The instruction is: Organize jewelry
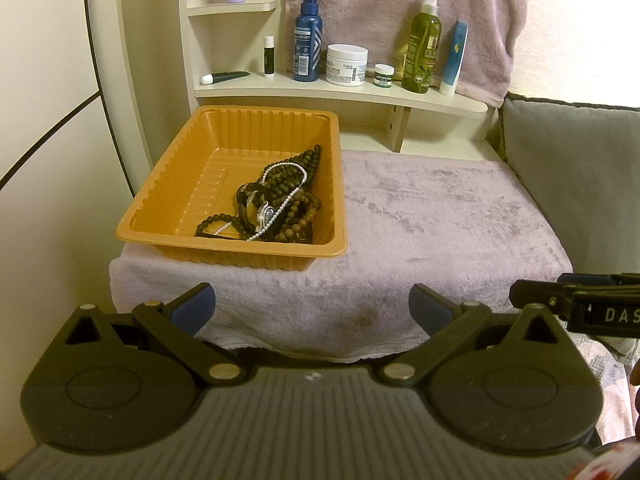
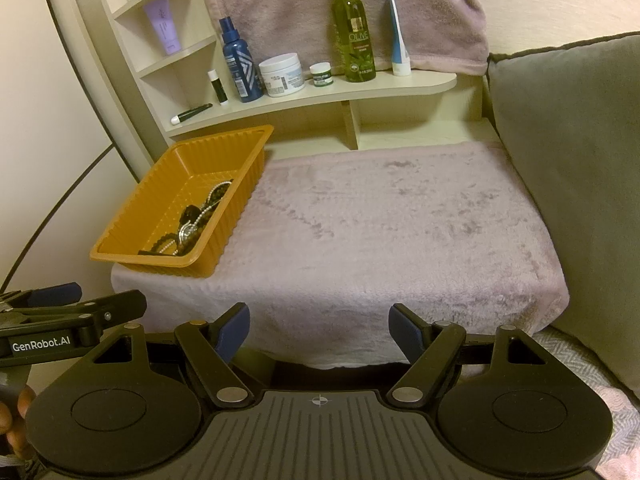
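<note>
Across the middle of both views lies a worktop (image 2: 400, 232) draped in a pale lilac plush cloth, its nearer part bare. Against its right edge leans a grey cushion (image 2: 568, 168). Behind it hangs a pink towel (image 1: 400, 16), and a cream curved shelf (image 1: 344, 94) stands in front of that towel, with small corner shelves climbing at its left.

On the worktop's left side, close to the wall, sits an orange ribbed tray (image 1: 180, 184). The jewelry (image 1: 276, 204) is heaped in the tray's right half: dark bead strings, a white pearl strand and a wristwatch, tangled together. Nothing lies between either claw and the tray.

Along the shelf stand a blue spray bottle (image 1: 307, 44), a green spray bottle (image 2: 354, 36), a white jar (image 1: 346, 65), a blue-and-white tube (image 1: 454, 58), a small green-labelled pot (image 1: 384, 75), a lip balm stick (image 1: 268, 56) and a dark tube (image 1: 226, 77) lying flat. A lilac tube (image 2: 162, 26) sits on a corner shelf.

The left claw (image 1: 312, 312) stands wide, nothing between its blue pads, short of the worktop's near edge. The right claw (image 2: 319, 334) is spread likewise, empty and touching nothing.

The green bottle reads "OLIVE". The left claw's side, seen from the right wrist, reads "GenRobot.AI"; the right claw's side shows "DAS", cut off at the picture's edge
</note>
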Action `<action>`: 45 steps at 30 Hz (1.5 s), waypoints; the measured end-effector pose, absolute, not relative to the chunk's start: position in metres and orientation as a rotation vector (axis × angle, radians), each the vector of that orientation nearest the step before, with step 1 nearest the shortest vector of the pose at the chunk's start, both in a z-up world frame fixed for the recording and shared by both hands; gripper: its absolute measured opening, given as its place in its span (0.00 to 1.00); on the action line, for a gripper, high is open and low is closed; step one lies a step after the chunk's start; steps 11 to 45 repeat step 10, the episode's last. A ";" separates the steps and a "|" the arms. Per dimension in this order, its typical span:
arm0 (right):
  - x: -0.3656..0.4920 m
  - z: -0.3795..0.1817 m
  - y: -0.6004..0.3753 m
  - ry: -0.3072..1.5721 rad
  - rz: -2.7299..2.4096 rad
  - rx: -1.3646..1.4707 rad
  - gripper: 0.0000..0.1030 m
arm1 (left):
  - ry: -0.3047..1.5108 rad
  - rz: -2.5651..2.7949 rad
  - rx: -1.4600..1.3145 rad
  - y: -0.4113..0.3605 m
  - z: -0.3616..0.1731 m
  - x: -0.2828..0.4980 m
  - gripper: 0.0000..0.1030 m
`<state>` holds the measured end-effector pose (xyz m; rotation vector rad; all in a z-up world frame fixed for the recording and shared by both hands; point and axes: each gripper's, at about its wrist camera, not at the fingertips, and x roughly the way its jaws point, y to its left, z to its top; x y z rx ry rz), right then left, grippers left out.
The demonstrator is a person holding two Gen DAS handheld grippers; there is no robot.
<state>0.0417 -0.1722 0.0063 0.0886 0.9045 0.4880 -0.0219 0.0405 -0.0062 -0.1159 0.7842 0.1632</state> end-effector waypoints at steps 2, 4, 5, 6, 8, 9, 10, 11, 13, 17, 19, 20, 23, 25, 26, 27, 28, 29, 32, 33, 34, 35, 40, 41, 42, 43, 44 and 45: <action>0.042 0.007 -0.173 0.904 0.489 0.088 0.74 | 0.785 0.163 -0.117 0.041 -0.006 -0.022 0.99; 0.042 0.007 -0.172 0.903 0.490 0.089 0.74 | 0.785 0.164 -0.120 0.041 -0.006 -0.022 0.99; 0.042 0.007 -0.172 0.903 0.488 0.089 0.74 | 0.781 0.164 -0.121 0.040 -0.006 -0.022 0.99; 0.042 0.007 -0.172 0.903 0.489 0.088 0.74 | 0.777 0.164 -0.121 0.040 -0.006 -0.023 0.99; 0.042 0.007 -0.172 0.904 0.487 0.090 0.74 | 0.770 0.167 -0.121 0.039 -0.006 -0.023 0.99; 0.041 0.007 -0.172 0.904 0.487 0.090 0.74 | 0.769 0.167 -0.123 0.039 -0.006 -0.024 0.99; 0.042 0.006 -0.172 0.904 0.488 0.089 0.74 | 0.771 0.169 -0.126 0.039 -0.006 -0.023 0.99; 0.042 0.006 -0.172 0.904 0.488 0.089 0.74 | 0.771 0.169 -0.126 0.039 -0.006 -0.023 0.99; 0.042 0.006 -0.172 0.904 0.488 0.089 0.74 | 0.771 0.169 -0.126 0.039 -0.006 -0.023 0.99; 0.042 0.006 -0.172 0.904 0.488 0.089 0.74 | 0.771 0.169 -0.126 0.039 -0.006 -0.023 0.99; 0.042 0.006 -0.172 0.904 0.488 0.089 0.74 | 0.771 0.169 -0.126 0.039 -0.006 -0.023 0.99; 0.042 0.006 -0.172 0.904 0.488 0.089 0.74 | 0.771 0.169 -0.126 0.039 -0.006 -0.023 0.99; 0.042 0.006 -0.172 0.904 0.488 0.089 0.74 | 0.771 0.169 -0.126 0.039 -0.006 -0.023 0.99; 0.042 0.006 -0.172 0.904 0.488 0.089 0.74 | 0.771 0.169 -0.126 0.039 -0.006 -0.023 0.99; 0.042 0.006 -0.172 0.904 0.488 0.089 0.74 | 0.771 0.169 -0.126 0.039 -0.006 -0.023 0.99; 0.042 0.006 -0.172 0.904 0.488 0.089 0.74 | 0.771 0.169 -0.126 0.039 -0.006 -0.023 0.99; 0.042 0.006 -0.172 0.904 0.488 0.089 0.74 | 0.771 0.169 -0.126 0.039 -0.006 -0.023 0.99; 0.042 0.006 -0.172 0.904 0.488 0.089 0.74 | 0.771 0.169 -0.126 0.039 -0.006 -0.023 0.99; 0.042 0.006 -0.172 0.904 0.488 0.089 0.74 | 0.771 0.169 -0.126 0.039 -0.006 -0.023 0.99; 0.042 0.006 -0.172 0.904 0.488 0.089 0.74 | 0.771 0.169 -0.126 0.039 -0.006 -0.023 0.99; 0.042 0.006 -0.172 0.904 0.488 0.089 0.74 | 0.771 0.169 -0.126 0.039 -0.006 -0.023 0.99; 0.042 0.006 -0.172 0.904 0.488 0.089 0.74 | 0.771 0.169 -0.126 0.039 -0.006 -0.023 0.99; 0.042 0.006 -0.172 0.904 0.488 0.089 0.74 | 0.771 0.169 -0.126 0.039 -0.006 -0.023 0.99; 0.042 0.006 -0.172 0.904 0.488 0.089 0.74 | 0.771 0.169 -0.126 0.039 -0.006 -0.023 0.99; 0.042 0.006 -0.172 0.904 0.488 0.089 0.74 | 0.771 0.169 -0.126 0.039 -0.006 -0.023 0.99; 0.042 0.006 -0.172 0.904 0.488 0.089 0.74 | 0.771 0.169 -0.126 0.039 -0.006 -0.023 0.99; 0.042 0.006 -0.172 0.904 0.488 0.089 0.74 | 0.771 0.169 -0.126 0.039 -0.006 -0.023 0.99; 0.042 0.006 -0.172 0.904 0.488 0.089 0.74 | 0.771 0.169 -0.126 0.039 -0.006 -0.023 0.99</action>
